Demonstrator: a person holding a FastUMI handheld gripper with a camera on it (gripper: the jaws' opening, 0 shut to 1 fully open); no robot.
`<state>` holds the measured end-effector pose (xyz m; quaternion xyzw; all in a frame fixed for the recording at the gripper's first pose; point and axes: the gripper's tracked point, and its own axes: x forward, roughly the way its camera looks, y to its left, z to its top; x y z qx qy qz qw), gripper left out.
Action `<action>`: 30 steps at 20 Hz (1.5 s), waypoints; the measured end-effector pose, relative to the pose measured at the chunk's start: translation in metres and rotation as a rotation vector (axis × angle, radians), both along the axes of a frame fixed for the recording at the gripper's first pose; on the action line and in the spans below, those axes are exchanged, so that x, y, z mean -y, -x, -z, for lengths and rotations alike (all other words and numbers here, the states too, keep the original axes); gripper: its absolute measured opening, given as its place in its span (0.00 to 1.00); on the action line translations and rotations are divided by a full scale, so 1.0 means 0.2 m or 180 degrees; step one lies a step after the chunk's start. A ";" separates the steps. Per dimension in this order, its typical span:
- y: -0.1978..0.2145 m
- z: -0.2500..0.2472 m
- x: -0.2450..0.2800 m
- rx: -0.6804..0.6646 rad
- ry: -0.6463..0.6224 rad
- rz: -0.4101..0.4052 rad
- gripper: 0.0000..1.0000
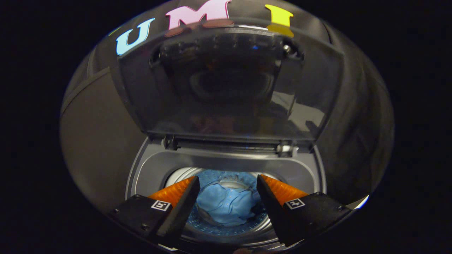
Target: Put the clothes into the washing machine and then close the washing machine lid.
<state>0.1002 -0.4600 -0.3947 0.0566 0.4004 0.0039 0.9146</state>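
A light blue garment lies crumpled at the bottom of the washing machine's drum. My gripper hovers over the drum's opening, open, with nothing between its fingers; the garment shows well below the gap. The washer's dark see-through lid stands raised upright beyond the fingers, hinged at the back of the grey top rim.
The lid's hinges sit on the back rim, just above the drum's opening. Dark booth walls close in on both sides of the washer.
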 end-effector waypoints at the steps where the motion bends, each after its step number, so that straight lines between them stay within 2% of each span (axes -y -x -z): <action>1: -0.01 -0.05 0.03 0.0074 0.0065 0.0040 1.00; 7: -0.04 -0.43 0.12 0.0528 -0.0021 0.0229 0.99; 15: -0.30 -1.02 0.09 0.1362 -0.0090 0.0234 0.99; 19: -0.55 -1.23 0.05 0.1715 -0.0046 0.0158 0.99; 22: -0.74 -1.19 0.07 0.1616 -0.0070 0.0206 0.99; 24: -0.81 -1.00 0.08 0.1268 -0.0098 0.0262 0.99; 25: -0.77 -0.88 0.07 0.0935 -0.0112 0.0271 0.99; 26: -0.83 -0.93 0.08 0.1221 -0.0052 0.0198 1.00; 30: -0.78 -0.92 0.04 0.1149 -0.0050 0.0161 1.00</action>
